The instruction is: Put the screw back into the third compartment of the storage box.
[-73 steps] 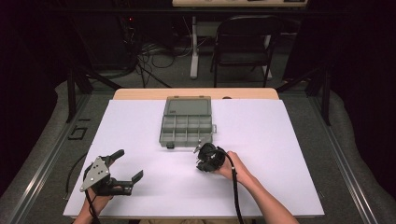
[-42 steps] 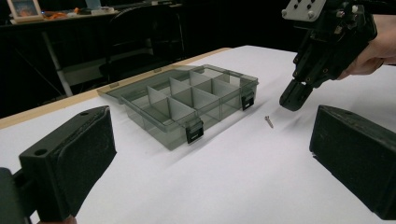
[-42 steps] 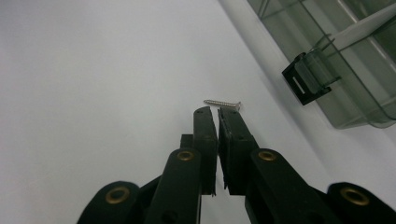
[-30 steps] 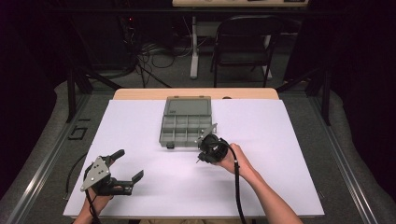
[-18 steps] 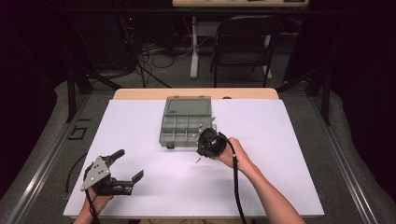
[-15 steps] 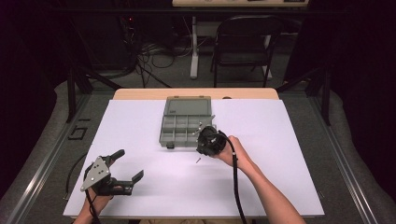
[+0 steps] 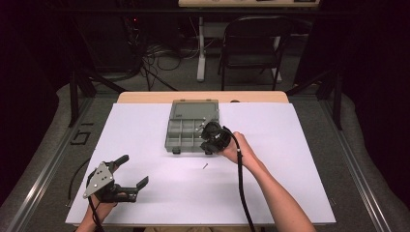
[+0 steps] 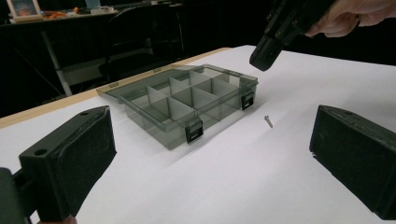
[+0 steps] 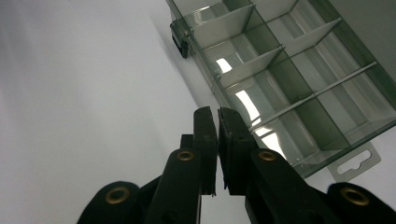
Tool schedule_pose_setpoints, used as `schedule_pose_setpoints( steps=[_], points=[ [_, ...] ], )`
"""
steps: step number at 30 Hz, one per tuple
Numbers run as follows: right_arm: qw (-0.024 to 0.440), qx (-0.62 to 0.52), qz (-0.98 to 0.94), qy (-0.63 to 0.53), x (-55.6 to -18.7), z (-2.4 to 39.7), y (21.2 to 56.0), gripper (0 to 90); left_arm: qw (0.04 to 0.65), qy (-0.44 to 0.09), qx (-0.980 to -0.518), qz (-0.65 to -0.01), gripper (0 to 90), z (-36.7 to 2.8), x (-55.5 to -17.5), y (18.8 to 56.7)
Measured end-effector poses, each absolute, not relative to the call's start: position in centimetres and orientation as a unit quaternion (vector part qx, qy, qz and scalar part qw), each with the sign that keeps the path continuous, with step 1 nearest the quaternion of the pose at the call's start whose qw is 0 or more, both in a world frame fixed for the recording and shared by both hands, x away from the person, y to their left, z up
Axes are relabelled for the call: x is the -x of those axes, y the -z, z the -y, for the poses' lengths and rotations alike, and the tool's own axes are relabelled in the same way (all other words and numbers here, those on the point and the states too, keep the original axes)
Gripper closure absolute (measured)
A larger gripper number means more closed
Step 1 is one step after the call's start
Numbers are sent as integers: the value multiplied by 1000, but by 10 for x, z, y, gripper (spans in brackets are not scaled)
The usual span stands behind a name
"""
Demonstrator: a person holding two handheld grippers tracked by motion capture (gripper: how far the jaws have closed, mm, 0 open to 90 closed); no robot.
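Right gripper (image 7: 209, 137), jaws pressed together with nothing visible between them, is hovering over the near right corner of the open box (image 7: 189, 126), mid-table toward its far edge. 1 screw (image 7: 205, 166) is lying just nearer. Left gripper (image 7: 129, 175), jaws spread, is resting near the table's near left corner.

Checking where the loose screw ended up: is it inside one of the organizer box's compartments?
No, the screw lies on the white table in front of the organizer box, outside its compartments.

A translucent smoke-grey plastic compartment box (image 8: 182, 100) with glossy walls is seen on a matt white paper-like table cover (image 7: 290, 159), beside a small shiny metal screw (image 8: 268, 121), while matt black, slightly rough pads (image 8: 79, 154) are shown on the left gripper (image 8: 212, 168).
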State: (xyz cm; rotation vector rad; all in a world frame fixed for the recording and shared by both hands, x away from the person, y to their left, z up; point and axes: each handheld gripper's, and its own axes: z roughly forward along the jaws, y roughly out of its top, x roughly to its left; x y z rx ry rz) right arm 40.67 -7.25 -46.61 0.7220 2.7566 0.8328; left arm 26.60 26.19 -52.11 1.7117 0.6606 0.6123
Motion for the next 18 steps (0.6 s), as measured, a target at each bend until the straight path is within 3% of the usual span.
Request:
schedule_pose_setpoints(
  steps=[18],
  points=[
    [100,-253,-921,-279,-433,63,451,864,567,-260,-729,-280,0,-262,-266,521]
  ],
)
